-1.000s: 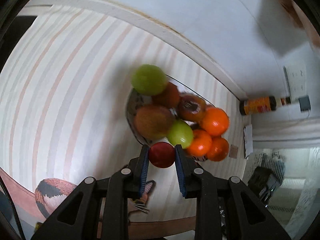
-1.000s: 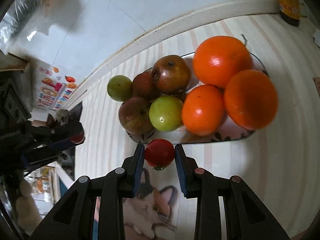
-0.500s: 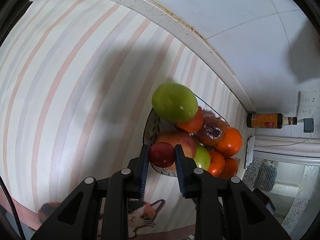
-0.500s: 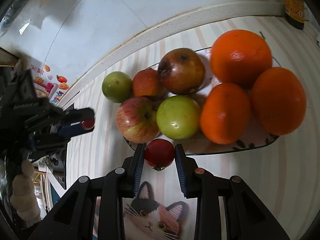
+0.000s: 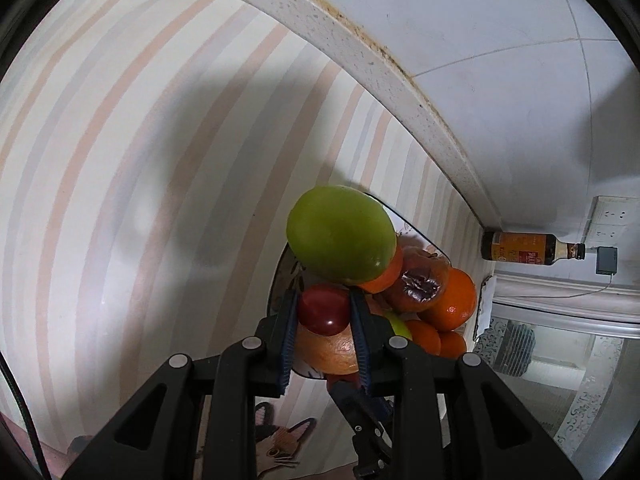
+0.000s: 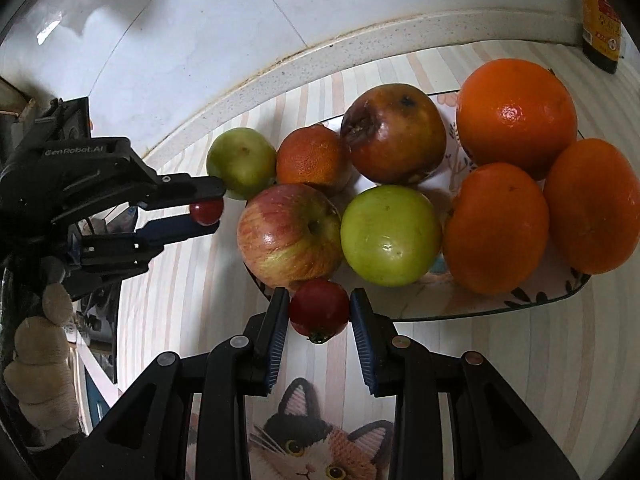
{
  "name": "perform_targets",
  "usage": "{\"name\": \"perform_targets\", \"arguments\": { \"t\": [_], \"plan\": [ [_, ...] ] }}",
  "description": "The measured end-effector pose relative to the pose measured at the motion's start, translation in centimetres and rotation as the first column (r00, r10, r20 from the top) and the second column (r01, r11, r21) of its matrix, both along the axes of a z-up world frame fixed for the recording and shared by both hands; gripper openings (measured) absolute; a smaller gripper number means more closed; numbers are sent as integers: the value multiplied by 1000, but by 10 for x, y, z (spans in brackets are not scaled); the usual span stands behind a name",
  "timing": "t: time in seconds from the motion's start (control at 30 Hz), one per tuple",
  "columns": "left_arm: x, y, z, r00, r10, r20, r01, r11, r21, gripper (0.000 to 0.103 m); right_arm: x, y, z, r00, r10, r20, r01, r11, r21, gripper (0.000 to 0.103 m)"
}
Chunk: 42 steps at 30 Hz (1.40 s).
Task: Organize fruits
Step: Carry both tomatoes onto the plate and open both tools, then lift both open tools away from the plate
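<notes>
Gripping a small red cherry tomato (image 5: 323, 309), the left gripper (image 5: 324, 312) has its blue-padded fingers (image 5: 289, 332) clamped on both sides of the fruit, right at the near rim of the plate (image 5: 280, 280). A big green apple (image 5: 342, 234) sits just beyond it, touching the dark wrinkled apple (image 5: 420, 282) and the oranges (image 5: 452, 300) heaped behind.

From the right wrist view, the right gripper (image 6: 320, 312) likewise pinches a second cherry tomato (image 6: 319, 307), stem end down, its fingers (image 6: 276, 332) pressed against it. This tomato hangs at the front edge of the plate (image 6: 532, 300), just below the red-and-yellow apple (image 6: 290, 234) and beside a green apple (image 6: 390, 234). Three large oranges (image 6: 516, 118) fill the right half of the plate, and a bruised brownish apple (image 6: 394, 132) and a small dark orange (image 6: 310, 156) sit toward the back. Another green apple (image 6: 241, 162) lies at the far left end of the pile.

All of it rests on a striped counter (image 6: 192, 300) with a cat-print mat (image 6: 308, 440) in front. A brown bottle (image 5: 528, 249) stands against the tiled wall (image 5: 480, 40).
</notes>
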<state>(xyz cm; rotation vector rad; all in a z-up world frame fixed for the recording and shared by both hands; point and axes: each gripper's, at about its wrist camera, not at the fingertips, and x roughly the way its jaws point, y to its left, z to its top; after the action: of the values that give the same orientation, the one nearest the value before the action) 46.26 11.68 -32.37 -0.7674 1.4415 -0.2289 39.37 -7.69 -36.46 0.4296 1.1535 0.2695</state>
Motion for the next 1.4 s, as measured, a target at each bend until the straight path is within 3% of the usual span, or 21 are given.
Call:
{"name": "perform_targets", "arguments": {
  "t": [0.07, 0.13, 0.23, 0.37, 0.4, 0.5, 0.6, 0.73, 0.9, 1.1, 1.4],
  "plan": [
    [0, -2, -2, 1000, -8, -8, 8, 1000, 13, 24, 1, 0, -1, 1000, -13, -17, 13, 1000, 1, 37],
    [0, -4, -2, 1000, -5, -9, 6, 999, 41, 28, 2, -1, 1, 999, -30, -13, 30, 1000, 9, 55],
    [-2, -2, 2, 1000, -5, 3, 5, 997, 75, 31, 3, -3, 7, 999, -54, -6, 54, 998, 9, 72],
    [-1, 2, 8, 1000, -6, 22, 3, 994, 107, 68, 5, -6, 16, 997, -75, -5, 75, 997, 4, 77],
    [-2, 3, 11, 999, -10, 34, 6, 993, 117, 73, 4, -8, 20, 996, -85, -4, 85, 996, -1, 78],
    [-11, 7, 19, 998, -30, 52, 20, 983, 183, 76, 2, -14, 33, 994, -114, 2, 114, 993, -31, 90],
    [-22, 4, 29, 994, -80, 68, 57, 955, 290, 96, -2, -23, 48, 991, -131, 9, 131, 985, -109, 92],
    [-44, -3, 47, 983, -156, 101, 95, 890, 447, 97, -13, -34, 71, 989, -140, 39, 145, 963, -225, 95],
    [-78, -20, 73, 955, -247, 163, 110, 809, 578, 99, -39, -49, 93, 985, -157, 67, 170, 934, -314, 96],
    [-122, -34, 108, 926, -297, 232, 92, 775, 625, 99, -78, -58, 124, 980, -161, 118, 193, 916, -352, 96],
    [-192, -61, 169, 878, -321, 356, 6, 750, 661, 99, -140, -67, 181, 969, -134, 206, 201, 916, -347, 97]
  ]
}}
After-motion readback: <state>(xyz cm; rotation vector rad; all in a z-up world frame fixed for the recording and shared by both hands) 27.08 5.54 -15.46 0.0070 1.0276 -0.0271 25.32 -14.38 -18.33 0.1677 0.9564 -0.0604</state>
